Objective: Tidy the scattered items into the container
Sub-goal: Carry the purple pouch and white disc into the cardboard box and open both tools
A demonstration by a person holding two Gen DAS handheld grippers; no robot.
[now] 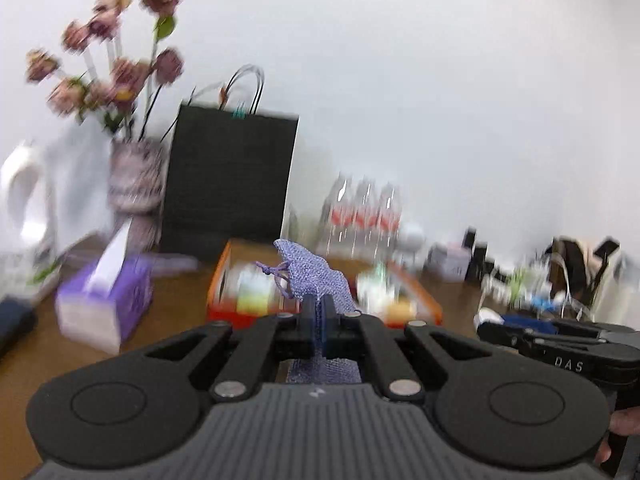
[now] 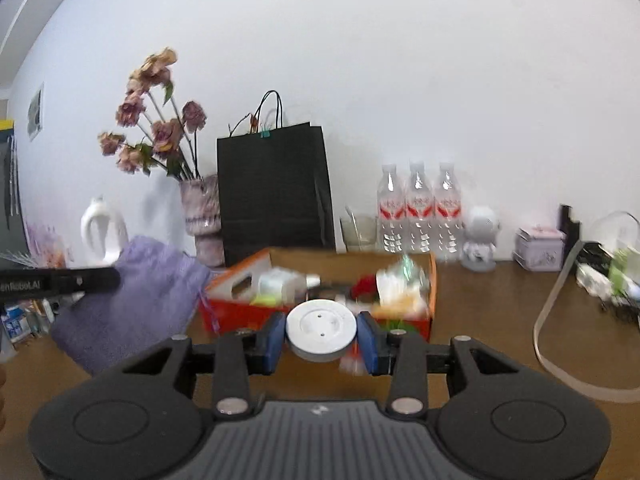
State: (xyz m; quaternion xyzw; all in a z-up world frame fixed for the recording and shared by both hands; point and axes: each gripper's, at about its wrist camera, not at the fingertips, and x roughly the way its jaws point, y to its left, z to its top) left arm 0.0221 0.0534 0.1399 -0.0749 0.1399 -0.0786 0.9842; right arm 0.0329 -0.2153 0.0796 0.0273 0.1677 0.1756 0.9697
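White wall and a brown wooden table (image 2: pixel 480 360) are forming the setting. Left gripper (image 1: pixel 319 322) is pinching a purple mesh pouch (image 1: pixel 310 276) with its jaws fully closed on the fabric; the pouch is hanging clear of the table, in front of the orange box (image 1: pixel 420 292). Right gripper (image 2: pixel 321 338) is clamping a white round disc (image 2: pixel 321 326) between its blue pads (image 2: pixel 274 340), jaws partly apart at the disc's width, also in front of that box. Orange box, already holding blurred mixed items, is sitting near the table's middle, toward the back edge. Behind it, along the back edge, a black paper bag (image 2: pixel 276 192), a vase of dried roses (image 2: pixel 202 216) and three water bottles (image 2: pixel 418 208) are standing. A purple tissue box (image 1: pixel 104 304) is lying toward the left edge.
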